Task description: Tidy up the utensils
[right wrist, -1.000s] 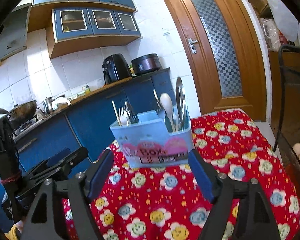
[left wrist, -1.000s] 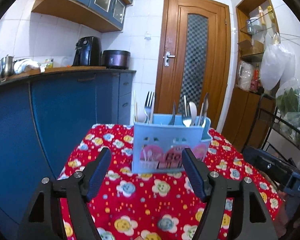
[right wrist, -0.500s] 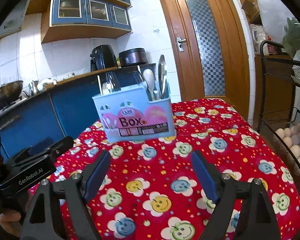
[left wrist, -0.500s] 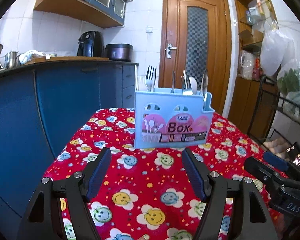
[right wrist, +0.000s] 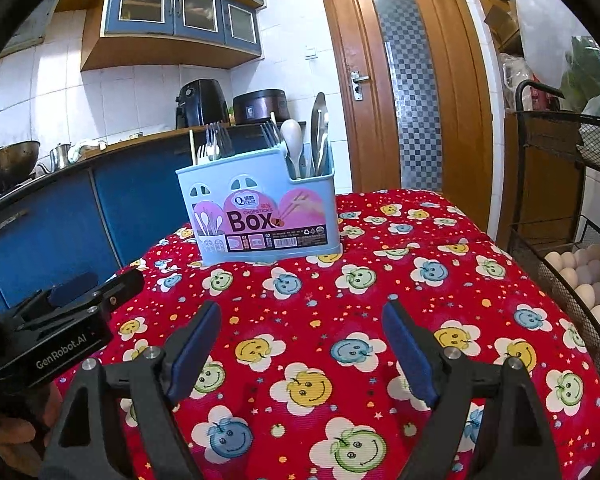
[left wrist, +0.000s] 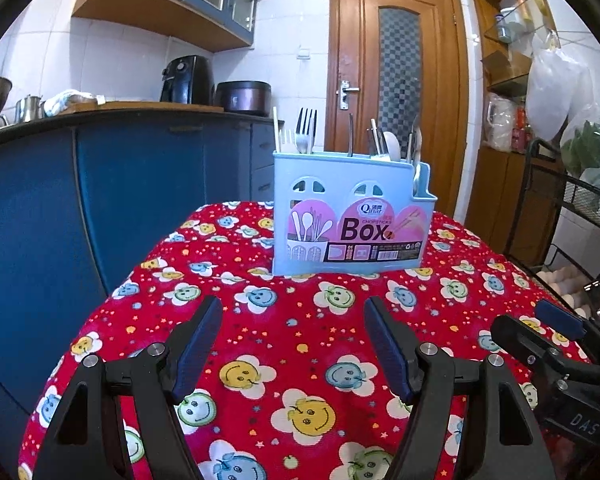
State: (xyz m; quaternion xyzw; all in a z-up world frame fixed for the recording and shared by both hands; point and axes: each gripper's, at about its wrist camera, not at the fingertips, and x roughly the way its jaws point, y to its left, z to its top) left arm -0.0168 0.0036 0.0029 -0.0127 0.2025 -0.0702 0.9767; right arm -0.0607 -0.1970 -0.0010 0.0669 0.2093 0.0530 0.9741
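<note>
Grippers sit lower and farther back from the blue box than a second ago, so the box now looks upright and well ahead of both. Forks, spoons and chopsticks stand inside it, and no utensil lies loose on the red flowered cloth. That fits a tidy job done, or a fresh sort about to start. The left gripper hovers level over the cloth, fingers spread wide, holding nothing. The right gripper does the same, just beside it.
</note>
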